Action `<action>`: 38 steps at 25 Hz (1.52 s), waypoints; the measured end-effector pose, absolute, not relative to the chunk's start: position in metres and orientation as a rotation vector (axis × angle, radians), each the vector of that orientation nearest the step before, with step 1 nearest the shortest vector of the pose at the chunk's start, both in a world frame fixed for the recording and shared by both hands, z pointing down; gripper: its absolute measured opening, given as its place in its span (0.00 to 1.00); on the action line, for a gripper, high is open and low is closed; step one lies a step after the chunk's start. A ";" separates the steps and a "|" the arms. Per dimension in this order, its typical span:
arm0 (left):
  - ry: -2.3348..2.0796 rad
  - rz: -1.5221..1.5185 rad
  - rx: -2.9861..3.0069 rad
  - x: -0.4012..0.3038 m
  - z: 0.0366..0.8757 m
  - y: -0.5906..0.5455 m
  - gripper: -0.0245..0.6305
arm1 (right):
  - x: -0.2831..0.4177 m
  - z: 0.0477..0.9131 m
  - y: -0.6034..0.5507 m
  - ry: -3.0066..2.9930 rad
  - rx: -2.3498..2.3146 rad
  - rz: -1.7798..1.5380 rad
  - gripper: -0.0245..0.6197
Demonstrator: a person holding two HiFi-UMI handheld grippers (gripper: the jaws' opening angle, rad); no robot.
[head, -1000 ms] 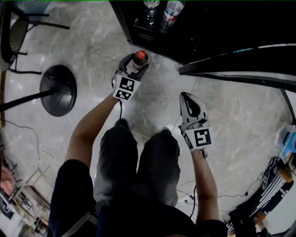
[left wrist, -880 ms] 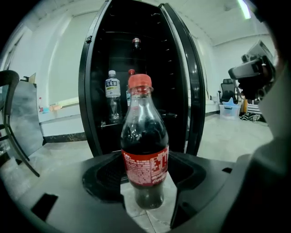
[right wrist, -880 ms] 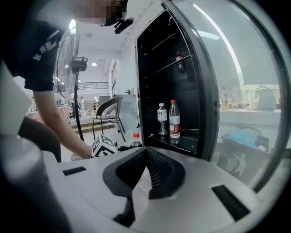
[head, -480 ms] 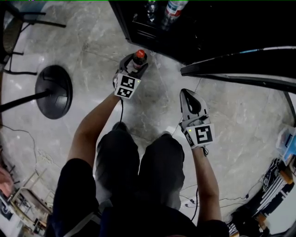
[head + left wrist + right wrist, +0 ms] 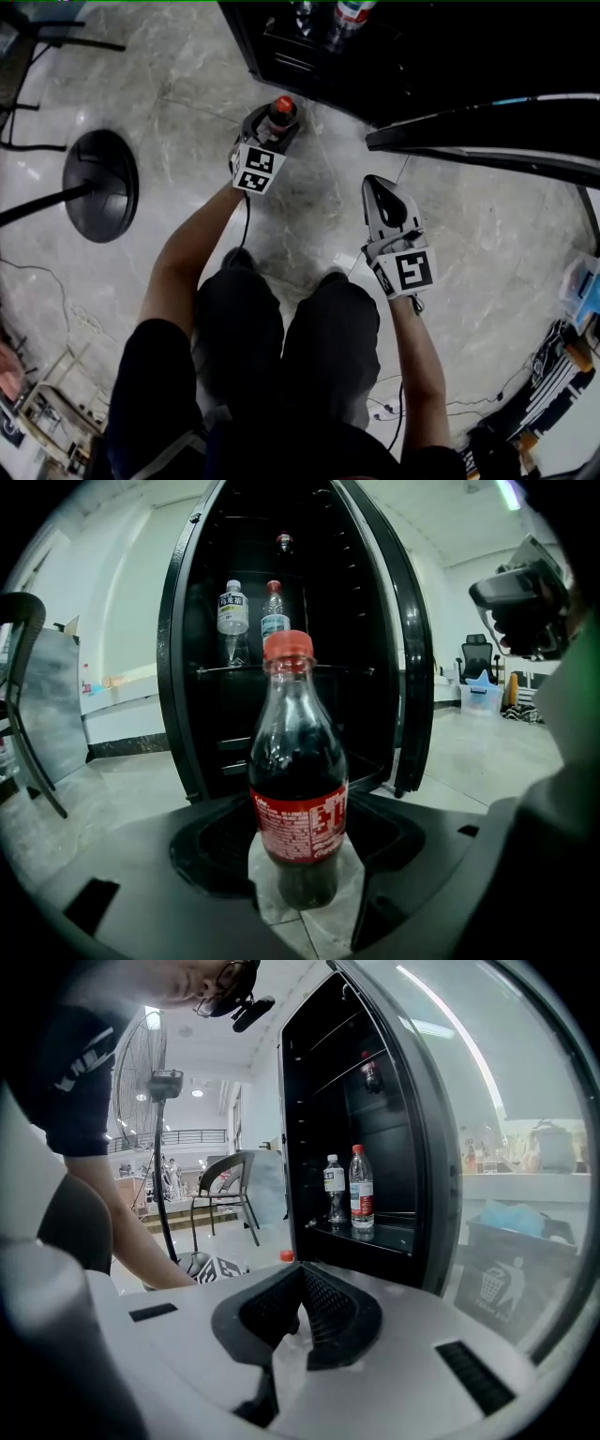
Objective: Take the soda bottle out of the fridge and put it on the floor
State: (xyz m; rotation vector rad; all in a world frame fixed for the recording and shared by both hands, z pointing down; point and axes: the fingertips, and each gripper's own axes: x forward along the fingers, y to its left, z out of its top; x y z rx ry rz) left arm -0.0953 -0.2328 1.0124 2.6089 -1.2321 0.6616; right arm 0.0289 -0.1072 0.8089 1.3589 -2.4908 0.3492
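The soda bottle (image 5: 281, 108), dark cola with a red cap and a red label, stands upright between the jaws of my left gripper (image 5: 274, 120), which is shut on its sides. In the left gripper view the soda bottle (image 5: 298, 799) fills the middle and its base sits low over the grey floor tiles; I cannot tell whether it touches them. The open black fridge (image 5: 187, 667) stands just behind it. My right gripper (image 5: 377, 187) hangs to the right above the floor, shut and empty; in its own view the right gripper (image 5: 300, 1283) shows its pads meeting.
Two water bottles (image 5: 232, 611) stand on a fridge shelf. The open fridge door (image 5: 487, 131) juts out at the right. A round black fan base (image 5: 98, 183) sits on the floor at the left, a chair (image 5: 19, 56) beyond it. Cables and boxes (image 5: 553, 375) lie at the lower right.
The view has drifted a little, the fan base sliding left. The left gripper still holds the bottle in front of the fridge and the right gripper has barely moved.
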 end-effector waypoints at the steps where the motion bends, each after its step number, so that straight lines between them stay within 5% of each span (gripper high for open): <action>1: -1.235 0.659 2.603 -0.096 1.015 -0.233 0.51 | 0.029 0.810 -0.108 -2.490 1.355 0.348 0.07; 38: -1.288 0.633 2.723 -0.110 1.017 -0.218 0.52 | 0.016 0.823 -0.107 -2.527 1.335 0.360 0.07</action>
